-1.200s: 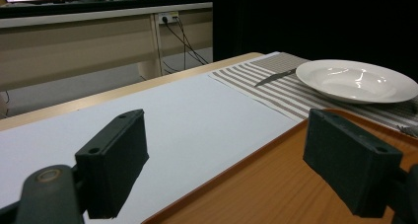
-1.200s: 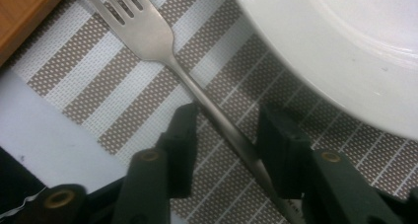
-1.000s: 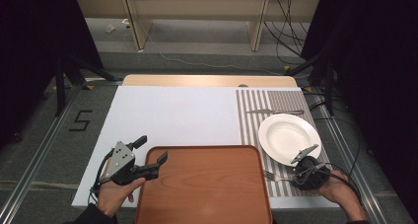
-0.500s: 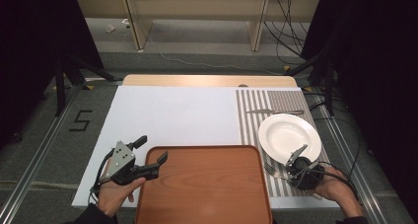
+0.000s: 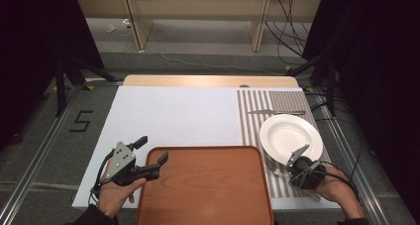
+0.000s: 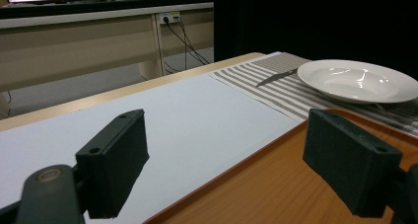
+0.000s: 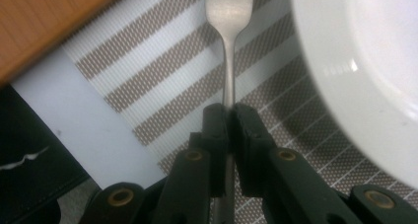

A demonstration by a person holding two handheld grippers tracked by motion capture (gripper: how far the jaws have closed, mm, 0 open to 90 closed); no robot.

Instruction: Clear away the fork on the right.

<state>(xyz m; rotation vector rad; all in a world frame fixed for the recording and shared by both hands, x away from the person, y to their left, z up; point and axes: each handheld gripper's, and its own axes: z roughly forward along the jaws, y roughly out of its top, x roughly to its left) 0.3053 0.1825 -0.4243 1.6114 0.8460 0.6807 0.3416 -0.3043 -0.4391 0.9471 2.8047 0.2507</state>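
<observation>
A metal fork point(image 7: 227, 17) lies on the striped placemat point(image 7: 162, 51) between the white plate point(image 7: 365, 61) and the wooden tray. My right gripper point(image 7: 230, 118) is shut on the fork's handle; its jaws have just been closing with the handle between them. In the high view the right gripper point(image 5: 291, 170) sits low at the plate's point(image 5: 289, 136) near rim, with the fork point(image 5: 273, 165) poking out to its left. My left gripper point(image 5: 151, 150) is open and holds nothing, straddling the tray's point(image 5: 208, 185) left far corner; its jaws point(image 6: 226, 155) frame the tray edge point(image 6: 276, 184).
A knife point(image 5: 275, 112) lies on the placemat point(image 5: 252, 121) beyond the plate; the left gripper view shows the knife point(image 6: 276, 77) and the plate point(image 6: 357, 81). A white board point(image 5: 173, 116) covers the table's left and middle. Cables trail off the right edge.
The right gripper has shifted slightly left and tipped lower by the plate's near rim. The left gripper has kept still.
</observation>
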